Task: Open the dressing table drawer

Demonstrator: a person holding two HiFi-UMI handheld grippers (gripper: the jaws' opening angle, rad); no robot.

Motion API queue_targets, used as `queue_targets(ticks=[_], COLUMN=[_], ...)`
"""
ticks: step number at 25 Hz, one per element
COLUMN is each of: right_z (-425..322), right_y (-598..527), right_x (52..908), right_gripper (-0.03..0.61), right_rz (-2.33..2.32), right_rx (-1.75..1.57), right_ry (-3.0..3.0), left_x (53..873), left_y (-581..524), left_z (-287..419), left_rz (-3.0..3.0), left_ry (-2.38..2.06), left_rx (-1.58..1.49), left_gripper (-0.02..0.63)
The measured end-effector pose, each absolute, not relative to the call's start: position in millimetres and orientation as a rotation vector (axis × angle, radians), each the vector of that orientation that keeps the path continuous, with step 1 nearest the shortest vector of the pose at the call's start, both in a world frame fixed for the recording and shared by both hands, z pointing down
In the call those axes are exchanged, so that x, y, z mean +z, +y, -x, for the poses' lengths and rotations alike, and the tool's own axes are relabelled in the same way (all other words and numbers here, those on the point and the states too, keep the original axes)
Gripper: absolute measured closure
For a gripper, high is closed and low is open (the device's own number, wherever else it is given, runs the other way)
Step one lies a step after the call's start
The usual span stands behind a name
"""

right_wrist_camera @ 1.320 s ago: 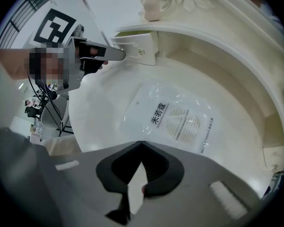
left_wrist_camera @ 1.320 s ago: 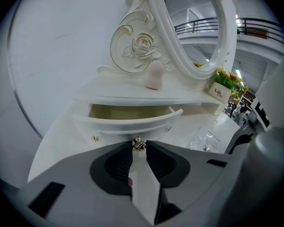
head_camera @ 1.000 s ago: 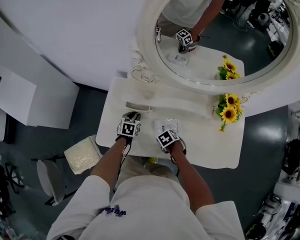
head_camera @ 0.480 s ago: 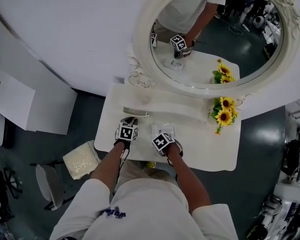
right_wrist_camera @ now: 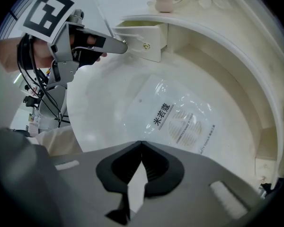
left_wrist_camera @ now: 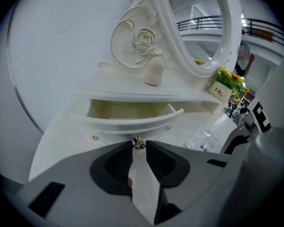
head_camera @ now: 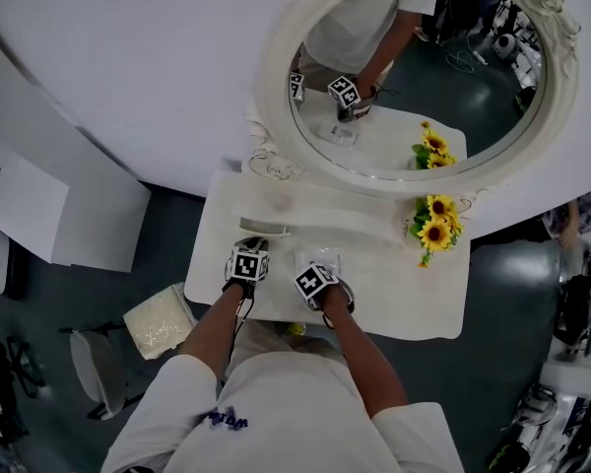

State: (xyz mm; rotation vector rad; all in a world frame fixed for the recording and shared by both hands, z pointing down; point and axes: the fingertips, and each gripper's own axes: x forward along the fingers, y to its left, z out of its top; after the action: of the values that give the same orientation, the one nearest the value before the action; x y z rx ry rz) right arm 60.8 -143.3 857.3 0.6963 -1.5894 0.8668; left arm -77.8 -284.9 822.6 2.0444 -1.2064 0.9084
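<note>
The small white drawer (left_wrist_camera: 128, 123) under the dressing table's raised shelf stands pulled out, its pale inside showing. My left gripper (left_wrist_camera: 138, 144) is shut on the drawer's little brass knob (left_wrist_camera: 138, 143), which sits pinched between the jaw tips. The right gripper view shows the same grip from the side, with the knob (right_wrist_camera: 125, 43) at the drawer's front (right_wrist_camera: 146, 39). My right gripper (right_wrist_camera: 141, 144) is shut on nothing and points down over a clear plastic packet (right_wrist_camera: 173, 115) lying on the tabletop. In the head view both marker cubes sit side by side near the table's front edge (head_camera: 276, 315).
A large oval mirror (head_camera: 414, 77) rises behind the shelf. Sunflowers (head_camera: 431, 230) in a pot stand at the right. A small pale egg-shaped ornament (left_wrist_camera: 153, 74) rests on the shelf. A stool (head_camera: 94, 358) and a cushion (head_camera: 158, 325) sit on the floor at the left.
Only the head camera's framing has shifted a little. Both grippers and the drawer stand as they did before.
</note>
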Motion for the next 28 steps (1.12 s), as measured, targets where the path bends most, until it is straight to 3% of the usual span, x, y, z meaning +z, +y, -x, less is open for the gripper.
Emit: queue_targets(ticks=[28], right_z=[-61.7], right_y=[-143.0], right_x=[856.8], right_gripper=[0.566], right_rz=[-0.710], right_rx=[0.890], right_ry=[-1.598], left_x=[823.1], left_y=[-277.1], left_z=[77.7], left_rz=[-2.040], left_ry=[-1.143], left_rx=[0.963], left_gripper=[0.522])
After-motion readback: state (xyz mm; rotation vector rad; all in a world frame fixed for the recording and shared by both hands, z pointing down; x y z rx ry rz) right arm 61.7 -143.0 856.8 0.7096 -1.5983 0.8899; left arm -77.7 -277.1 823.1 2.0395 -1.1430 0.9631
